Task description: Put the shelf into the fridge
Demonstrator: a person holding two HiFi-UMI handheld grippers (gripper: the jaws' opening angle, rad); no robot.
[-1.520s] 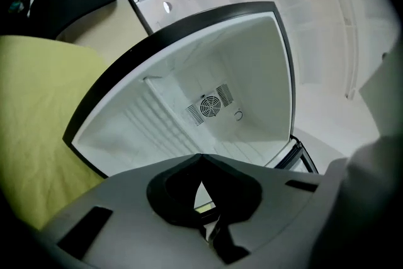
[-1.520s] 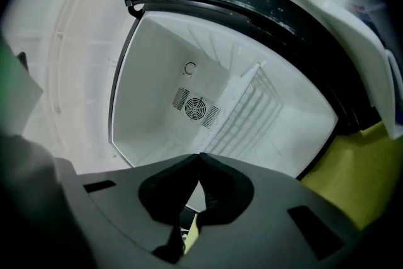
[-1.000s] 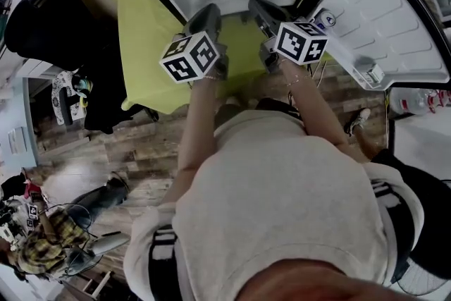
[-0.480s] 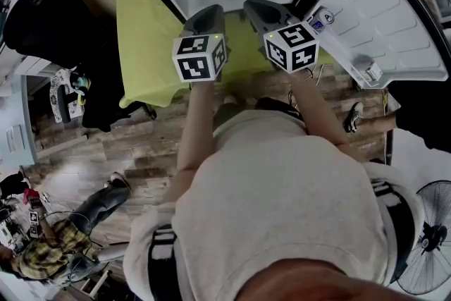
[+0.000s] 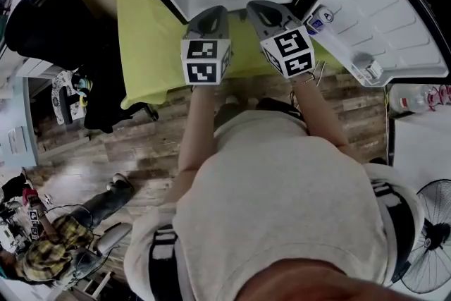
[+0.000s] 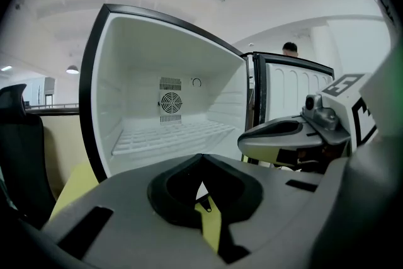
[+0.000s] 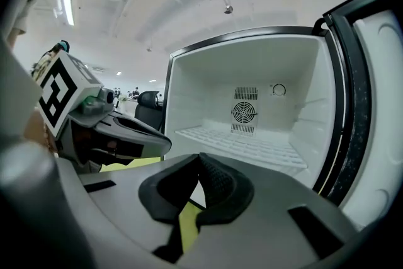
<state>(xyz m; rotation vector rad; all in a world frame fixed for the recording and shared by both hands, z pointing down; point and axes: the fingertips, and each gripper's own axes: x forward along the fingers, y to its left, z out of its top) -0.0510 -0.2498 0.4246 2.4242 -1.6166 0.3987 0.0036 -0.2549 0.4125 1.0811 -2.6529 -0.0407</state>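
hovering both tools in front of the open fridge (image 6: 126,72), i read the task as nearly done. the left tongs (image 6: 201,162) are closed pad to pad with nothing between them, and the right tongs (image 7: 200,159) are closed and empty too. the two sit side by side, close together, both aimed into the cavity.

the shelf (image 6: 167,135), a white wire grid, is straight ahead of both tongs and well apart from them. it lies flat in the lower part of the fridge, below the round fan grille (image 7: 243,113) on the back wall. i cannot tell from here whether its edges sit on side rails or on the floor of the cavity.

the door (image 5: 394,17) hangs open off to the right of the right tongs. a yellow-green counter (image 5: 148,32) runs under the tongs and off to the left of the left pair.

my judgement: the placing step looks over, with neither pair touching the shelf. the next move calls for a check that the grid sits level and fully back, then a clean pull away from the opening, without clipping the door edge.
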